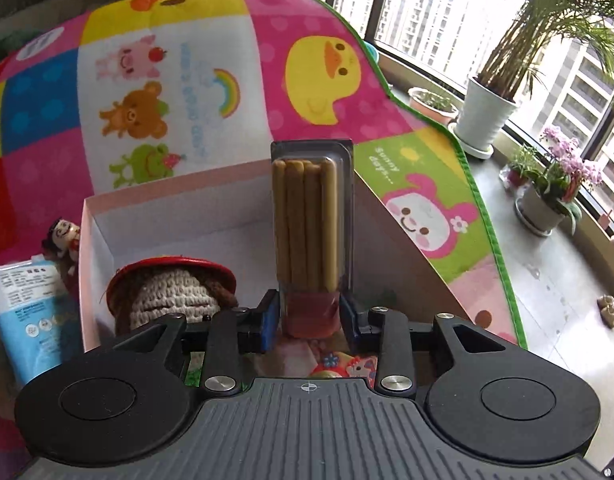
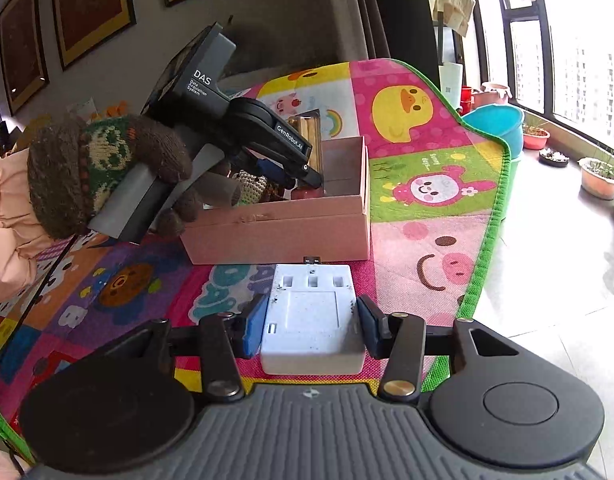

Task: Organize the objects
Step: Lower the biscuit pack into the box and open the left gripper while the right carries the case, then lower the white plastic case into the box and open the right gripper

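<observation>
My left gripper [image 1: 309,322] is shut on the pink base of a clear pack of biscuit sticks [image 1: 309,216], held upright over the open pink box [image 1: 95,240]. A crocheted doll with a red hat [image 1: 171,292] lies inside the box at the left. In the right wrist view the left gripper [image 2: 299,186], held by a gloved hand [image 2: 107,168], reaches into the pink box [image 2: 275,232] with the stick pack [image 2: 307,128]. My right gripper [image 2: 311,326] is shut on a white plug adapter [image 2: 311,316] just in front of the box, over the play mat [image 2: 427,208].
A blue-and-white tube [image 1: 31,312] and a small figurine [image 1: 63,240] lie left of the box. The mat's green edge [image 2: 487,240] borders bare floor on the right. A blue basin [image 2: 495,124] and potted plants [image 1: 487,116] stand by the window.
</observation>
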Motion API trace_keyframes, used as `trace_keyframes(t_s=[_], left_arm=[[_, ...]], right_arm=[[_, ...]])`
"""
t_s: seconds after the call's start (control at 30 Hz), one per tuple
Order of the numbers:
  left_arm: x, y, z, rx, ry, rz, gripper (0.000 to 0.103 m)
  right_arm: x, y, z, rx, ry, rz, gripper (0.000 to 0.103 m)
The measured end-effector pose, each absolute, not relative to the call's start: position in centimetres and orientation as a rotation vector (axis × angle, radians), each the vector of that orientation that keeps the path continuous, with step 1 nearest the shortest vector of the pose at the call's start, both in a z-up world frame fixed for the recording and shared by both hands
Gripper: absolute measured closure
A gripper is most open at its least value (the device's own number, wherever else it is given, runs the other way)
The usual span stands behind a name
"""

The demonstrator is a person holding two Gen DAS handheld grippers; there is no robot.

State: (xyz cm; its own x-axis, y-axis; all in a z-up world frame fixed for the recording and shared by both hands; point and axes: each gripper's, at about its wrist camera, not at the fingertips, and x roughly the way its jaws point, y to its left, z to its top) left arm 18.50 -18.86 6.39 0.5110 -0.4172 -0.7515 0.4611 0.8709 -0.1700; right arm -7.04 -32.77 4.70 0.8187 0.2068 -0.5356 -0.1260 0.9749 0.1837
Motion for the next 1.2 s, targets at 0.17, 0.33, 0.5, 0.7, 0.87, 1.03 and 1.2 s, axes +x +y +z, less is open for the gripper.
trace_keyframes(t_s=[0.17,0.33,0.5,0.7,0.87,1.03,1.2], left_arm=[[14.8,-14.7,7.8,-0.072,0.839,-0.607,0.067],[7.2,-8.8,8.9,-0.083,0.676,-0.628,0.067],[1.9,-3.9,7.6,-0.068,0.603,-0.539,0.067],[-0.5,-0.2,6.5,-0.049,0.544,-0.489,0.067],[0.9,3.1,4.7,-0.123,0.601,-0.400,0.067],[5.1,8.0,6.7,-0.261,0.578,-0.294,0.067],[12.9,9.7,8.5,-0.212,0.721,-0.247,0.067]], right_arm=[[-6.4,-32.3,5.5,0.108,0.572,0.166,0.056],[-4.6,-31.7,7.5,0.073,0.534,0.167,0.056],[0.9,-31.7,10.9,0.083,0.528,0.161,0.056],[8.6,-31.0,11.7,0.067,0.534,0.043,0.036],[7.9,-28.4,9.4,0.066,0.585,0.101,0.029],[3.2,-24.5,7.5,-0.115,0.555,0.177,0.021],[0.5,-22.6,5.6,-0.171,0.567,0.234,0.019]])
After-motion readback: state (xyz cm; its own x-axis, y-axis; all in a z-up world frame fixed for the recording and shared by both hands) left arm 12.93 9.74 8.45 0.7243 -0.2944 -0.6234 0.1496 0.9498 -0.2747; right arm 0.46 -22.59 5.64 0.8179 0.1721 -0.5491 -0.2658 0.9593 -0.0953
